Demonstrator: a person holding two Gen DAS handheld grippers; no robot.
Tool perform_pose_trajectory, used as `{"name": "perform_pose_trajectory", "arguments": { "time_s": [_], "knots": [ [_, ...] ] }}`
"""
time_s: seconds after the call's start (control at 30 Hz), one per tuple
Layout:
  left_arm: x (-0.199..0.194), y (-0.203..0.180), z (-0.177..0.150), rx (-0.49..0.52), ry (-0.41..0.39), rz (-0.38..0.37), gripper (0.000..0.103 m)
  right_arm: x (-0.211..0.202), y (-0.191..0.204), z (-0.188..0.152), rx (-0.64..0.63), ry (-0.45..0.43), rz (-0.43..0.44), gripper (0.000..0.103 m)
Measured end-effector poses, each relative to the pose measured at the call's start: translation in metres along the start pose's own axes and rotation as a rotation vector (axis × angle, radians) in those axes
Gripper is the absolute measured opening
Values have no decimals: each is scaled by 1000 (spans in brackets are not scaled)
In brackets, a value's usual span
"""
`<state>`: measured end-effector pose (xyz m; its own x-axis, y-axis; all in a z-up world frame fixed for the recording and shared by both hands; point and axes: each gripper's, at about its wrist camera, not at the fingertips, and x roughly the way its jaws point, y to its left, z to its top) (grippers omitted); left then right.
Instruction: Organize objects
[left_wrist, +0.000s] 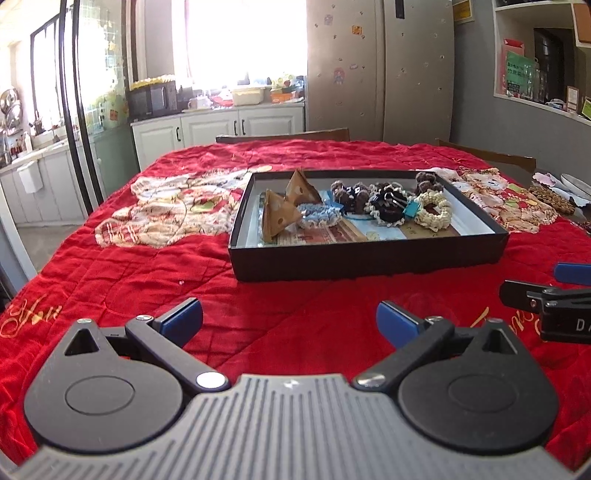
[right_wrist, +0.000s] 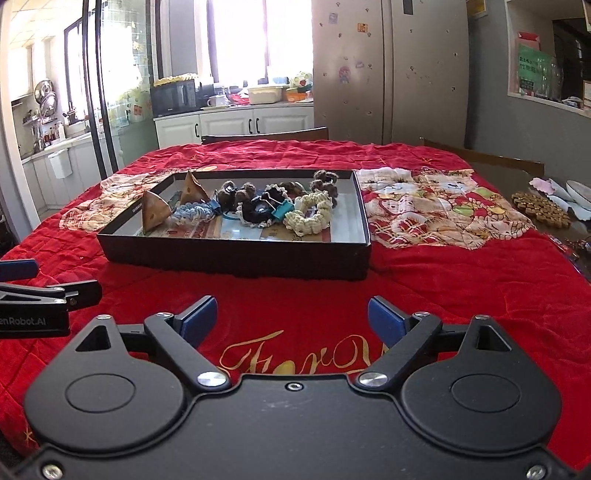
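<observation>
A shallow black box (left_wrist: 365, 260) (right_wrist: 236, 258) sits on the red quilted cloth ahead of both grippers. It holds two brown pyramid pouches (left_wrist: 277, 218) (right_wrist: 155, 212), a blue crocheted scrunchie (left_wrist: 319, 216) (right_wrist: 192, 213), a cream scrunchie (left_wrist: 434, 210) (right_wrist: 312, 218), a black-and-white scrunchie (left_wrist: 388, 208) (right_wrist: 258, 212), brown fuzzy ones (left_wrist: 349, 195) (right_wrist: 327, 182) and a teal clip (left_wrist: 412, 208) (right_wrist: 280, 210). My left gripper (left_wrist: 289, 322) is open and empty, short of the box. My right gripper (right_wrist: 291, 319) is open and empty, also short of it.
The red cloth (left_wrist: 147, 295) (right_wrist: 480, 295) covers the table. A cartoon print patch (right_wrist: 436, 206) lies right of the box. A brown beaded trivet (right_wrist: 541, 208) and dishes sit at the far right edge. Chair backs stand behind the table.
</observation>
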<state>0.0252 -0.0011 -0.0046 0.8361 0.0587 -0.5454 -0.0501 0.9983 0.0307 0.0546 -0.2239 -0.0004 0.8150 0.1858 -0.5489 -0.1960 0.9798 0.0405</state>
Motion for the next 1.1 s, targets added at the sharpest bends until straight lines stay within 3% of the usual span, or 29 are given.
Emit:
{"name": "perform_pose_trajectory", "arguments": {
  "time_s": [0.27, 1.1],
  "knots": [
    [2, -6, -7, 16, 32, -28, 103, 4, 5, -5, -6, 22, 12, 89],
    [1, -11, -10, 39, 29, -30, 103, 9, 6, -8, -8, 42, 15, 89]
  ]
}}
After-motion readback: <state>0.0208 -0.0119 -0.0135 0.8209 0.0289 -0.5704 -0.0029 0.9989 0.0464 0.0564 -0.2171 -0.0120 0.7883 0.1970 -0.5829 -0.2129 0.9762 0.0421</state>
